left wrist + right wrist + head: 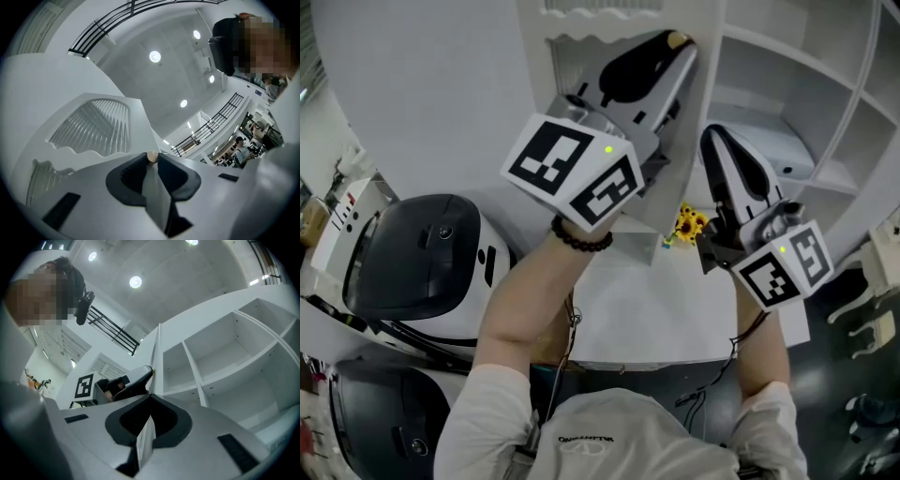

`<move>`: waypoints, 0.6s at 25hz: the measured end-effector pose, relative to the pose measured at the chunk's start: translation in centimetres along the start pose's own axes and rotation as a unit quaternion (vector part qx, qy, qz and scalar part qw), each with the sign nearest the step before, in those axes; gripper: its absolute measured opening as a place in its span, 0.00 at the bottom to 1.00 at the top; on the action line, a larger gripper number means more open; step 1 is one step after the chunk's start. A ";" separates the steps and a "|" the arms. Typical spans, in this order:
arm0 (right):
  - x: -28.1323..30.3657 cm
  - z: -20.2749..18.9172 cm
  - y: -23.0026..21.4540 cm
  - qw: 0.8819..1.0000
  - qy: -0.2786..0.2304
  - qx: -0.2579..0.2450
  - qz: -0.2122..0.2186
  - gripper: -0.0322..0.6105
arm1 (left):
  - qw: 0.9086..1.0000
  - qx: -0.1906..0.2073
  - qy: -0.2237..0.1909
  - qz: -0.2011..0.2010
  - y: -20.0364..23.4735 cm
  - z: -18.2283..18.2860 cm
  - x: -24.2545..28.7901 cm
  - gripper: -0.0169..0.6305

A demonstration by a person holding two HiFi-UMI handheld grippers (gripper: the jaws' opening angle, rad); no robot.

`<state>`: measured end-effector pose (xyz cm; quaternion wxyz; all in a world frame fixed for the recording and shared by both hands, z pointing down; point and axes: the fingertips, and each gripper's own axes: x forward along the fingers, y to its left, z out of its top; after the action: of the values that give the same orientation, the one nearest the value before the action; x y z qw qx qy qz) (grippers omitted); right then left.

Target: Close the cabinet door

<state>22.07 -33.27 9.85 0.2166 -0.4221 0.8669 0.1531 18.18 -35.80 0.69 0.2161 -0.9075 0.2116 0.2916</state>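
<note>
The white cabinet door (581,56), with a slatted panel (93,126), stands open and shows edge-on in the head view. My left gripper (673,45) is shut on the door's free edge (157,197), right by a small tan knob (152,157). My right gripper (712,141) is lower on the same edge (157,357), shut on it, with the thin white panel between its pads (146,439). In the right gripper view the left gripper (126,383) shows just above, against the door. The open cabinet shelves (220,352) lie to the right of the door.
A white table (675,319) stands below the grippers, with a small yellow flower ornament (689,225) on it. Two black-and-white rounded machine shells (422,253) sit at the left. A white chair (872,319) stands at the right on the dark floor.
</note>
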 end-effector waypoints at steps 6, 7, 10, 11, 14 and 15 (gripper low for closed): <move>0.3 -1.1 -1.6 1.000 0.005 -0.009 -0.011 0.06 | 1.000 0.023 0.005 0.005 0.3 -1.1 1.2 0.14; 0.4 -1.2 -1.9 1.000 0.006 -0.008 -0.013 0.06 | 1.000 0.030 0.005 0.007 0.3 -1.3 1.4 0.14; 0.6 -1.5 -2.7 1.000 0.008 -0.009 -0.016 0.06 | 0.999 0.044 0.005 0.014 0.6 -1.9 2.1 0.14; 0.6 -1.5 -3.0 1.000 0.009 -0.010 -0.017 0.06 | 0.999 0.046 0.006 0.015 0.7 -2.1 2.3 0.14; 0.6 -2.0 -3.9 1.000 0.010 -0.009 -0.024 0.06 | 0.998 0.052 0.012 0.019 1.0 -2.8 2.9 0.14; 0.6 -2.1 -4.2 1.000 0.010 -0.008 -0.026 0.06 | 0.998 0.055 0.014 0.021 1.0 -3.0 3.0 0.14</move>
<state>24.56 -37.12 10.99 0.2082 -0.4475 0.8567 0.1501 21.22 -38.96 0.75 0.2567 -0.8935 0.2495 0.2712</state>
